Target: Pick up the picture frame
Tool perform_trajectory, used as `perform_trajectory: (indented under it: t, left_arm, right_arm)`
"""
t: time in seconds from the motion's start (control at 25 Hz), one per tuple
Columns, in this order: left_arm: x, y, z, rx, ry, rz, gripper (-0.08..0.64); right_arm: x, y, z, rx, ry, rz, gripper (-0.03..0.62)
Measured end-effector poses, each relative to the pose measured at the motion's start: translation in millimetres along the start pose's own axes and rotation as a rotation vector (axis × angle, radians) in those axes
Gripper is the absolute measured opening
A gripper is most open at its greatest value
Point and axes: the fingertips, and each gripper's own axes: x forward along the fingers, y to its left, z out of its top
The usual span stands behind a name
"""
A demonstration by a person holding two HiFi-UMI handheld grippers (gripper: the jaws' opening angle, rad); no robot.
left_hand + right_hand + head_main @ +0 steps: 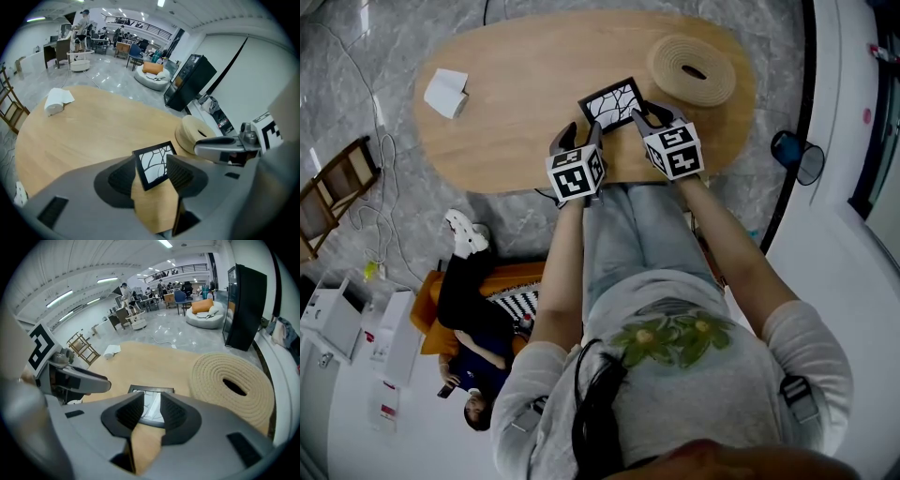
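Note:
A black picture frame [611, 103] with a white, black-veined picture lies on the oval wooden table [516, 103], close to its near edge. My left gripper [580, 134] hovers at the frame's near left corner with its jaws apart. In the left gripper view the frame [154, 164] shows in the gap just beyond the left gripper [152, 172], and no pad presses on it. My right gripper [650, 116] stands at the frame's right side, also open. In the right gripper view the frame [151, 401] lies past the tips of the right gripper [151, 412].
A coiled rope mat [692, 68] rests on the table just right of the frame. A white folded cloth [446, 92] sits at the table's far left. On the floor are a wooden chair [333, 187] and a seated person [473, 337] on an orange seat.

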Motion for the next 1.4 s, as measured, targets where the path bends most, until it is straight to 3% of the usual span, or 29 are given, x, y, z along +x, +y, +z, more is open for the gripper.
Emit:
perform_trajectory:
  t: [0.6,1.4]
  left_arm:
    - [29,14,-22,-0.056,0.064,0.019,0.227]
    - [60,19,-38,-0.052,0.108,0.049,0.225]
  right_arm:
    - [32,-19,-32,-0.009,0.099,-0.024,0.117]
    - [55,-36,-61,-0.025,0.201,-0.013,0.126]
